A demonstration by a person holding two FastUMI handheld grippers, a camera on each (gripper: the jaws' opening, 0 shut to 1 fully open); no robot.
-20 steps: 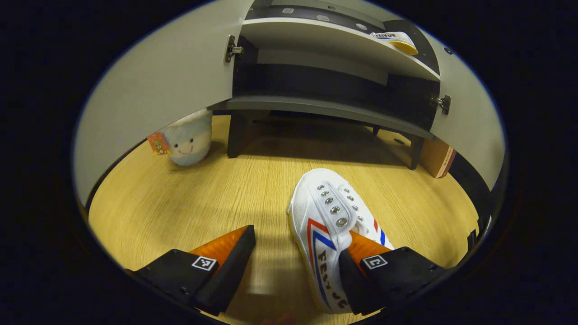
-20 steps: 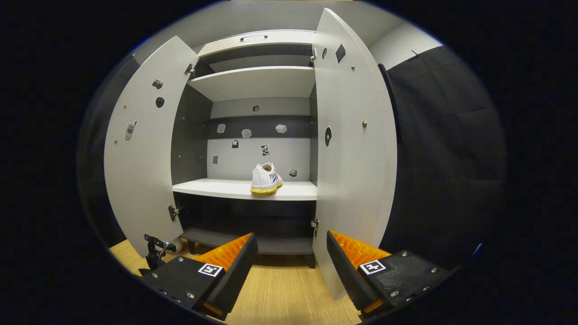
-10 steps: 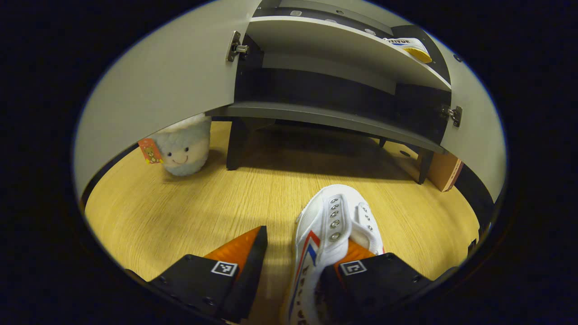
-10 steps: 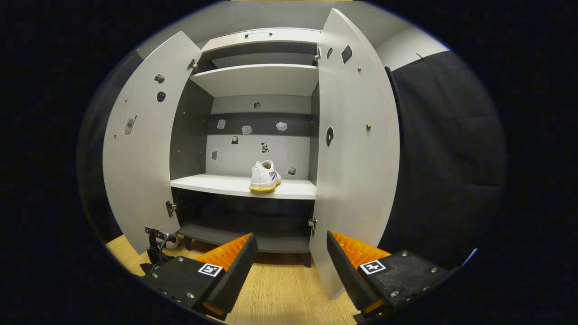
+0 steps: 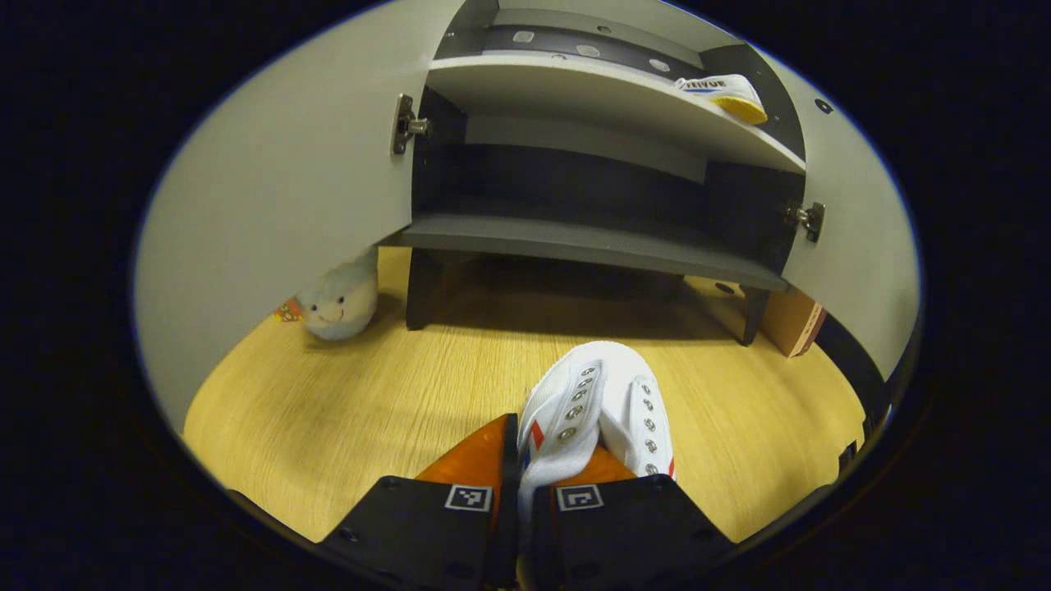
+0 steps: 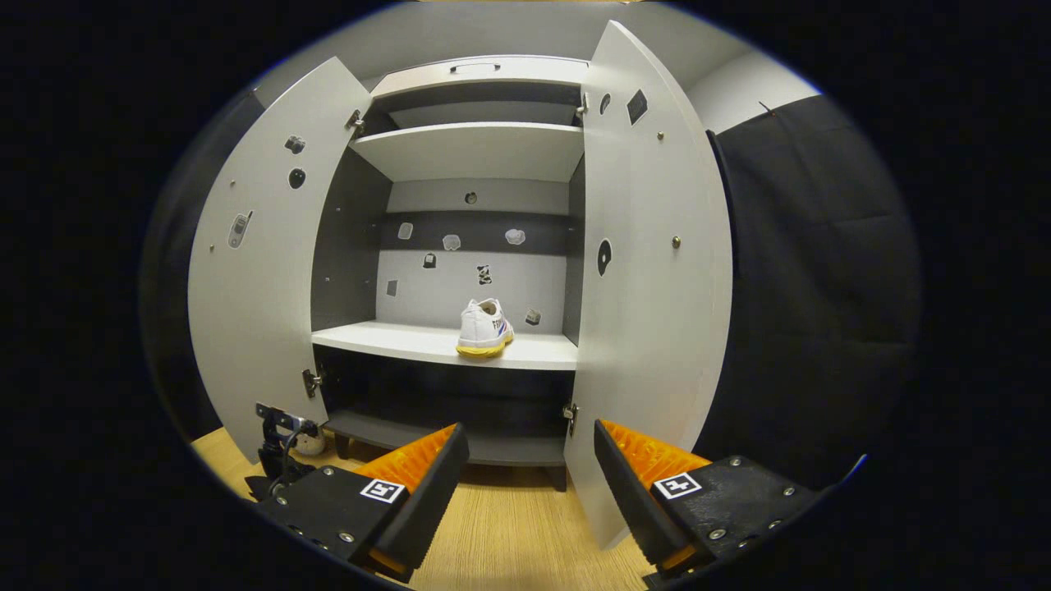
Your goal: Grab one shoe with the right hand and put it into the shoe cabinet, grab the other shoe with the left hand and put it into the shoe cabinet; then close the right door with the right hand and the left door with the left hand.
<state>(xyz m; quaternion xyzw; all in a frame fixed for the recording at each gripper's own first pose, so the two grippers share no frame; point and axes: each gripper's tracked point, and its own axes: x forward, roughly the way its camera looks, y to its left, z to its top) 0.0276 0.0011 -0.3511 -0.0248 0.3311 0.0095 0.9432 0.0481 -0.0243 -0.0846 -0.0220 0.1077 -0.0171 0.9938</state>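
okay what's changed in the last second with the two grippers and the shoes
The left gripper has shut on the side wall of the floor shoe; a second ago its fingers were spread wide, one inside the shoe. The right gripper stays open and empty before the cabinet. The shelf shoe and both doors, still open, haven't moved.

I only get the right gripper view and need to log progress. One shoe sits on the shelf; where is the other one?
Observer: The second shoe is on the wooden floor before the cabinet, with the left gripper shut on its side.
Operator: Anything near it on the floor?
Observer: A plush toy sits by the left door, apart from the shoe.
Operator: Is my gripper holding anything?
Observer: No, the right gripper is open.
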